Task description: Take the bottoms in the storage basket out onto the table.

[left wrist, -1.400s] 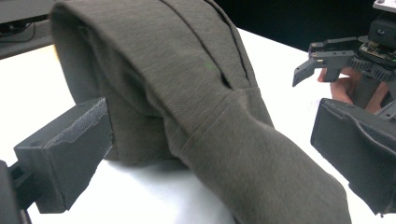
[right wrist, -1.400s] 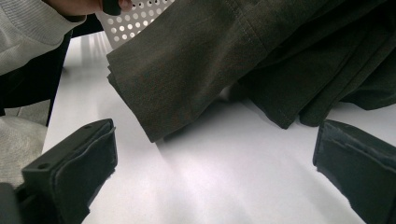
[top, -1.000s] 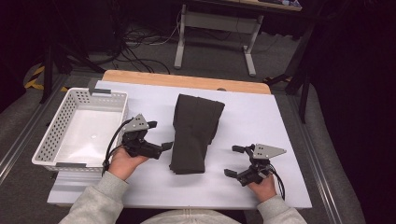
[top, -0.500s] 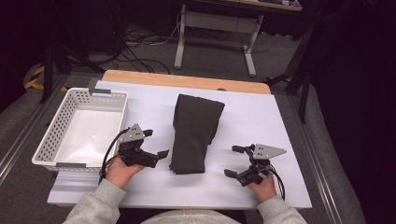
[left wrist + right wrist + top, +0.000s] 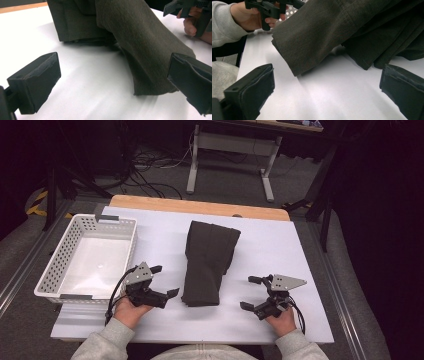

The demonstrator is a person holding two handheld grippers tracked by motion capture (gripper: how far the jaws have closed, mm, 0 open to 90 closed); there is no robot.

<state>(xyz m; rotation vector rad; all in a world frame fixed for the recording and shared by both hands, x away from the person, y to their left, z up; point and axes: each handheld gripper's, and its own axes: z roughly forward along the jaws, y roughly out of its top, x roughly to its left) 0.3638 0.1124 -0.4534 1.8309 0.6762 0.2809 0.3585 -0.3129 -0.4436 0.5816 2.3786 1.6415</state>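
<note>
Flanking folded dark trousers (image 5: 207, 262), left gripper (image 5: 164, 281), right gripper (image 5: 248, 292) (jaws apart)

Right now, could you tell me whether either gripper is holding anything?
Nothing is held: the left gripper and right gripper are open beside the folded trousers.

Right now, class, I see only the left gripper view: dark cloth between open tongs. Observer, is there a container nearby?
Observer: Yes, a white basket stands at the table's left, apart from the folded garment.
Operator: And where are my left tongs relative to it?
Observer: The left tongs sit between basket and garment, touching neither.
Operator: Are the right tongs open?
Observer: The right tongs are open, clear of the garment's other side.
</note>
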